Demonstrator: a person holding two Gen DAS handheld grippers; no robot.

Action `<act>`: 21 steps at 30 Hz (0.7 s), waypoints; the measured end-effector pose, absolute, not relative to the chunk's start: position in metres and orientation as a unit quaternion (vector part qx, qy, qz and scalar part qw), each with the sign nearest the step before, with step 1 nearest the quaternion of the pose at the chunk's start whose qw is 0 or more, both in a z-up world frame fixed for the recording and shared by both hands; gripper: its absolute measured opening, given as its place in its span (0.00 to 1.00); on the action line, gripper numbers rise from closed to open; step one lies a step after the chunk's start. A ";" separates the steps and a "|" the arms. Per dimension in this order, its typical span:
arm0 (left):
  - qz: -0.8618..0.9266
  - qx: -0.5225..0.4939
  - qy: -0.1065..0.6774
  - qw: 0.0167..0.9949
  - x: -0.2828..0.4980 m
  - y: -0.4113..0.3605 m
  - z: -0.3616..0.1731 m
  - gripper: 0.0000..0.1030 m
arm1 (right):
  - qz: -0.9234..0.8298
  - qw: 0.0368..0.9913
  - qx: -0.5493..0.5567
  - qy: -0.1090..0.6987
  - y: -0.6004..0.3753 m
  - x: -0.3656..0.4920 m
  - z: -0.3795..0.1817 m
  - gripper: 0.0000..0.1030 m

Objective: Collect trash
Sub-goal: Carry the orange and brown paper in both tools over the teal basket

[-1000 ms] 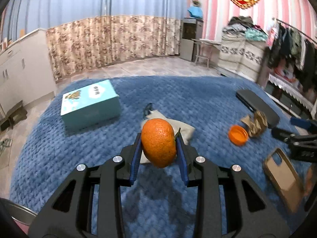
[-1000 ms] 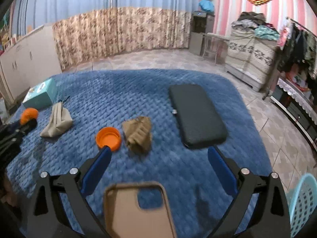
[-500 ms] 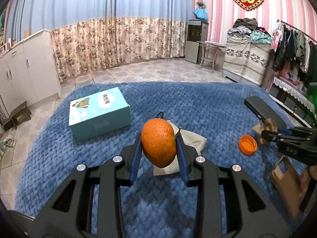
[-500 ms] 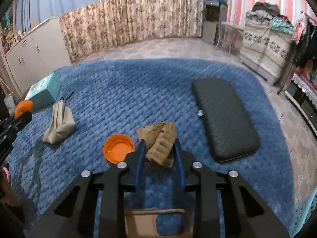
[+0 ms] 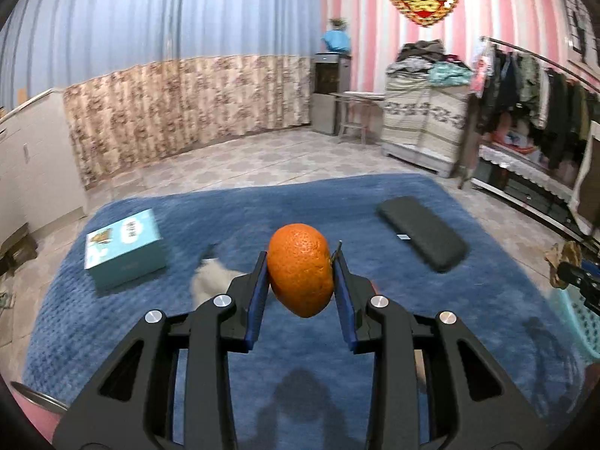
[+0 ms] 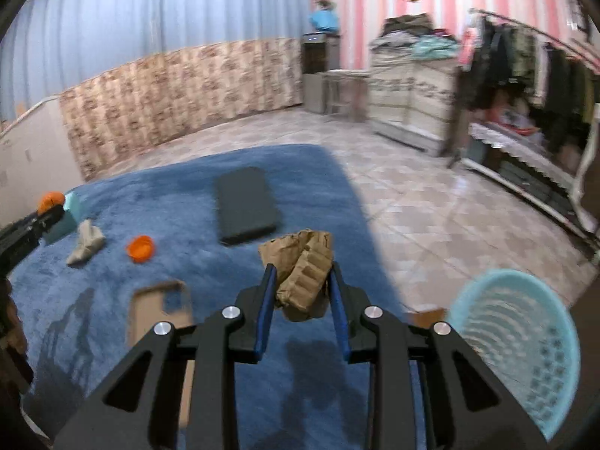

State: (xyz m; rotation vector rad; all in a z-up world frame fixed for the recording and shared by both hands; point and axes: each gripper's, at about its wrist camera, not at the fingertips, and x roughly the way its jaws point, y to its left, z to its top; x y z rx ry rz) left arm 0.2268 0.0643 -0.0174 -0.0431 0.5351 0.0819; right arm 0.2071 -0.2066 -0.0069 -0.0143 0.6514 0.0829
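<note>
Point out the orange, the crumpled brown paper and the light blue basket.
orange (image 5: 300, 270): left wrist view, middle of its peel.
crumpled brown paper (image 6: 302, 272): right wrist view, its creased middle.
light blue basket (image 6: 513, 333): right wrist view, inner wall.

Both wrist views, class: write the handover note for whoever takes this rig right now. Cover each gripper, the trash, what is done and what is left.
Left gripper: shut on the orange, held above the blue blanket.
Right gripper: jaws have just closed on the crumpled brown paper, lifted clear.
Light blue basket: on the floor, right of the blanket; nothing visibly dropped in.
Left: release both, then judge the orange cap, beige pouch and tan phone case.
</note>
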 end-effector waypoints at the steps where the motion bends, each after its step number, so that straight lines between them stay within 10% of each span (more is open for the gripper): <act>1: 0.034 -0.019 0.263 0.964 0.226 0.056 -0.016 0.31 | 0.030 0.948 -0.007 0.317 -0.217 0.201 -0.005 0.28; 21: -0.141 0.035 0.263 0.954 0.219 -0.154 -0.010 0.31 | -0.146 0.940 0.093 0.293 -0.401 0.130 -0.021 0.28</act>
